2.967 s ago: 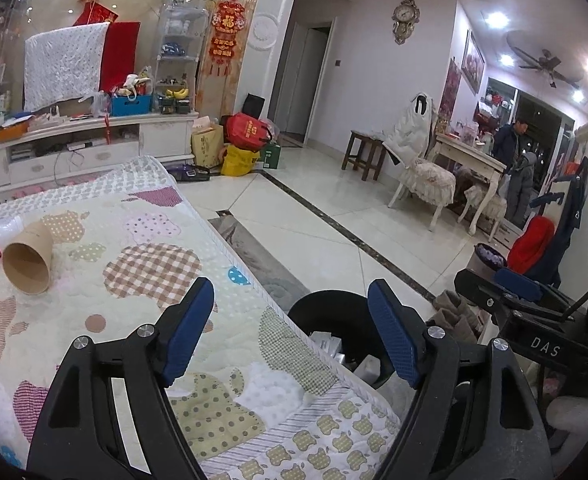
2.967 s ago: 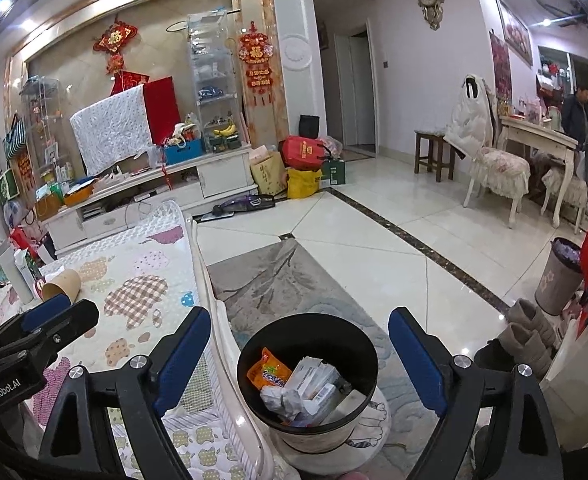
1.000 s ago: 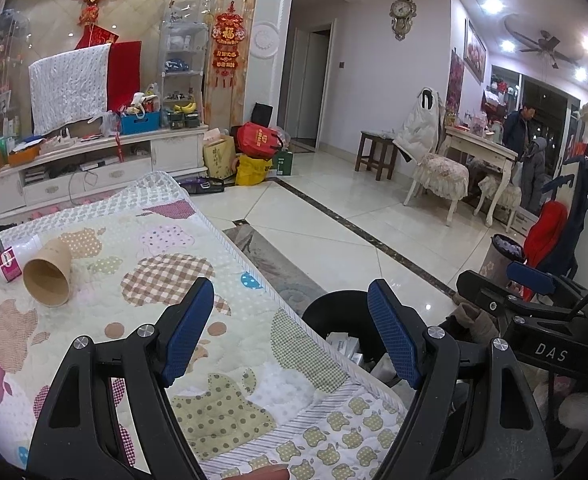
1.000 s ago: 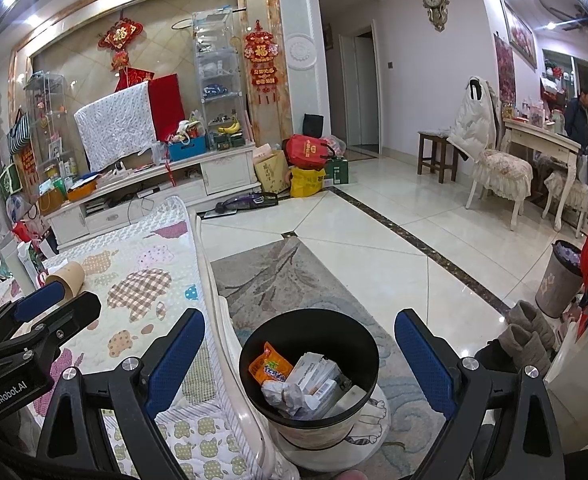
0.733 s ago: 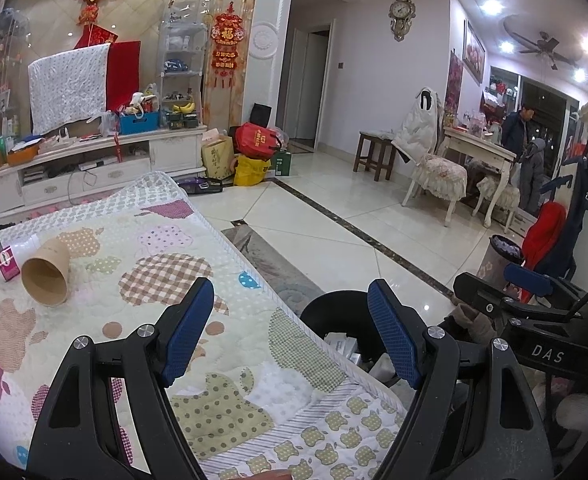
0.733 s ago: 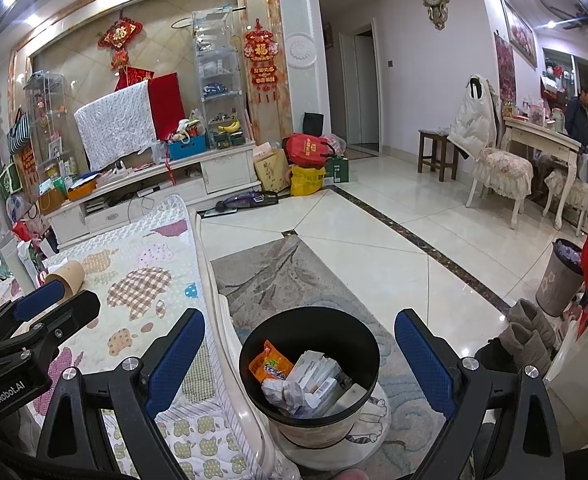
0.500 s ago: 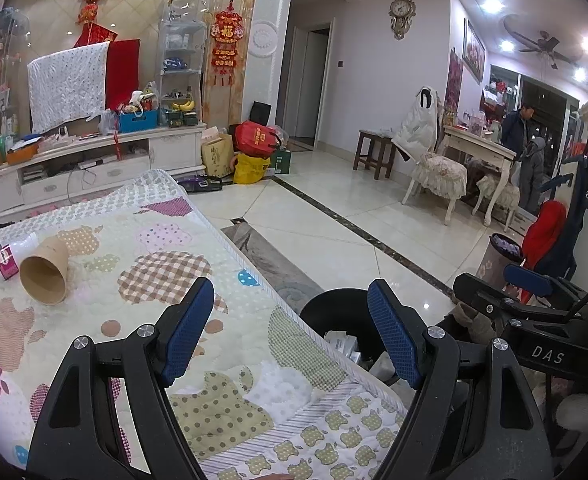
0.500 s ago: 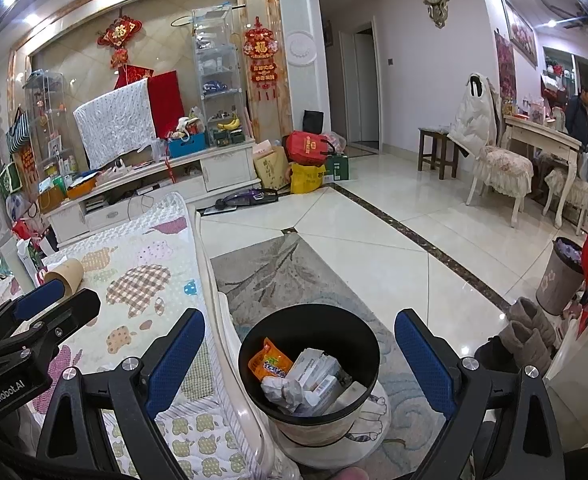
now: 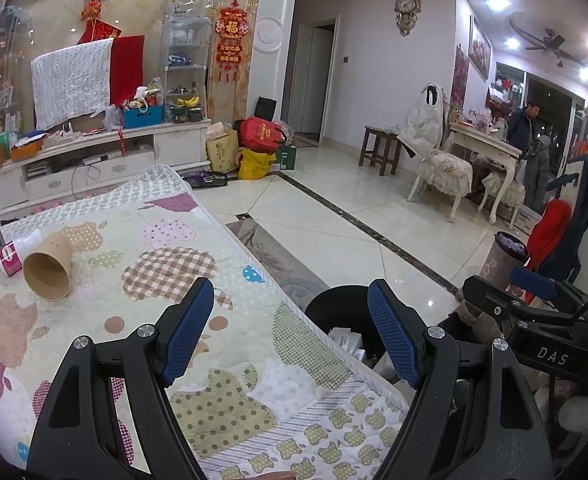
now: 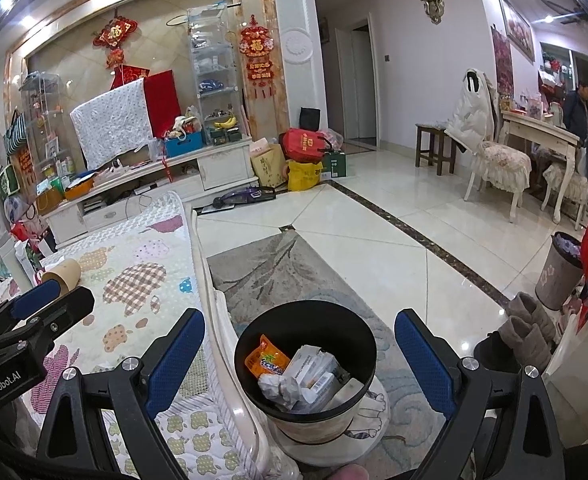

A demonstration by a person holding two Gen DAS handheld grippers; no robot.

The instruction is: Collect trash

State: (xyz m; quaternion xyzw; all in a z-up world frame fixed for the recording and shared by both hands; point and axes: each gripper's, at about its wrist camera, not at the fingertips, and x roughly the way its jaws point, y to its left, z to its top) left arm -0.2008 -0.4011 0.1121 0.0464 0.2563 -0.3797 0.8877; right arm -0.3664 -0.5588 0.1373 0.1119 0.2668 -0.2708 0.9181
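Two hand-held grippers hang over the near end of a quilt-covered bed in a living room, both with blue-padded fingers spread wide and nothing between them. The left gripper [image 9: 289, 336] points across the patchwork quilt [image 9: 165, 264], and the right gripper [image 10: 300, 364] frames a black trash bin [image 10: 245, 344] standing on the floor just beside the bed's near corner, on a grey rug [image 10: 277, 272]. Inside the bin lie an orange snack wrapper [image 10: 265, 360], crumpled paper [image 10: 273, 390] and small cartons [image 10: 314, 368]. A brown paper cup [image 9: 49, 266] lies on its side on the quilt toward the bed's far left edge, its open mouth facing the left camera, well apart from both grippers; a pink-labelled item [image 9: 9, 254] rests just beside it. In the right wrist view the same cup [image 10: 63, 274] shows beyond the tip of the left gripper. A white TV cabinet [image 9: 93, 160] stands past the bed's far end, and a person [image 9: 528, 128] stands by a white table [image 9: 486, 146] at the room's far right.
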